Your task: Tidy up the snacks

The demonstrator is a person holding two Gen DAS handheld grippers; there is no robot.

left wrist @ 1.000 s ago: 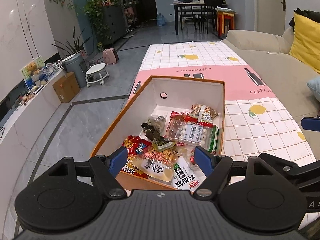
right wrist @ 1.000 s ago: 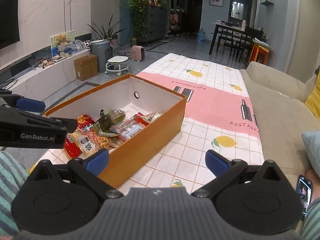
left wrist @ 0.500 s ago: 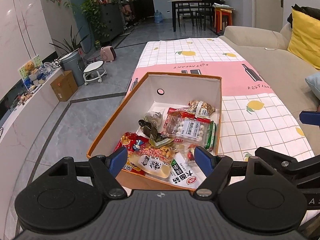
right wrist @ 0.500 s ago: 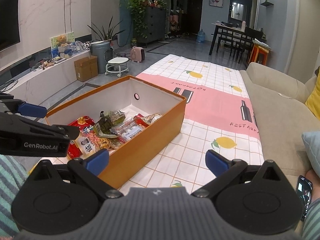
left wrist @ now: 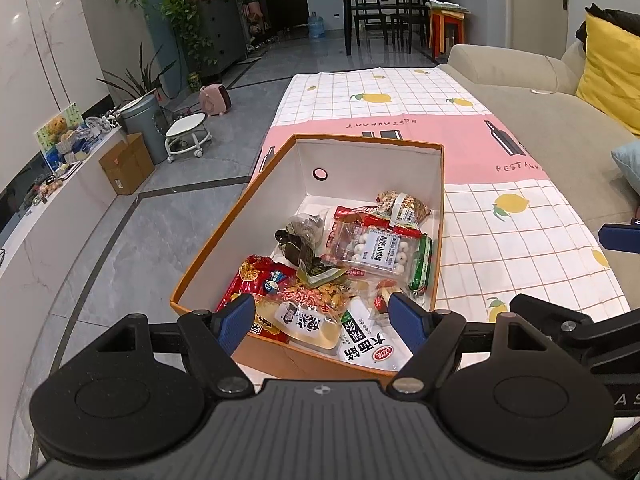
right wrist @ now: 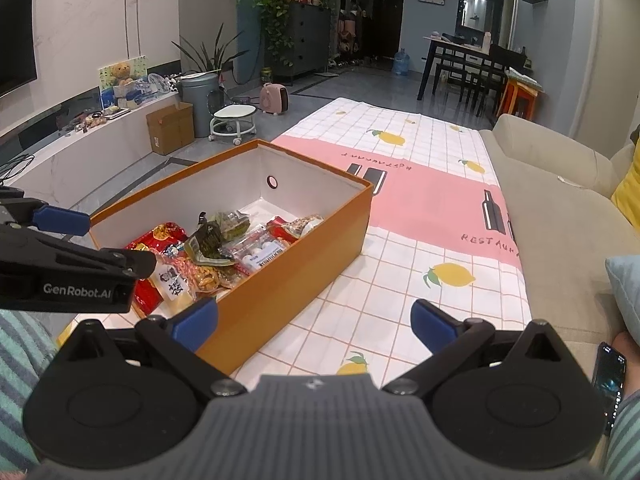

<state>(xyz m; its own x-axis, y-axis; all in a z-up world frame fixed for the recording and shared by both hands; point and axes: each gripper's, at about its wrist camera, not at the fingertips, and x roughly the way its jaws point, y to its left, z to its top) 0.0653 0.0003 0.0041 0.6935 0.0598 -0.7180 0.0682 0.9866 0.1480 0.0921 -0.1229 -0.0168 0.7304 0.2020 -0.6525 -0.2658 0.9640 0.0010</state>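
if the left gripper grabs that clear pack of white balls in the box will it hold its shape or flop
The clear pack of white balls looks like a thin plastic tray, so it would probably keep its shape but could dent if squeezed hard. Its glossy film may be slippery. It rests on other packets in the orange box, so pushing it would likely shift those too. The left gripper is open.

Grey stone floor (left wrist: 132, 236) with dark inlaid lines runs back to a dark dining table (right wrist: 464, 56) with chairs and an orange stool (right wrist: 520, 94). A beige sofa (left wrist: 532, 92) with a yellow cushion (left wrist: 612, 64) lines one side. Opposite, a white marble wall (right wrist: 100, 16) stands above a low white ledge (right wrist: 80, 140). Near the ledge are a cardboard box (right wrist: 170, 128), a grey bin (right wrist: 198, 100), a round white stool (right wrist: 234, 118), leafy plants (right wrist: 276, 8) and a dark dresser (right wrist: 310, 36).
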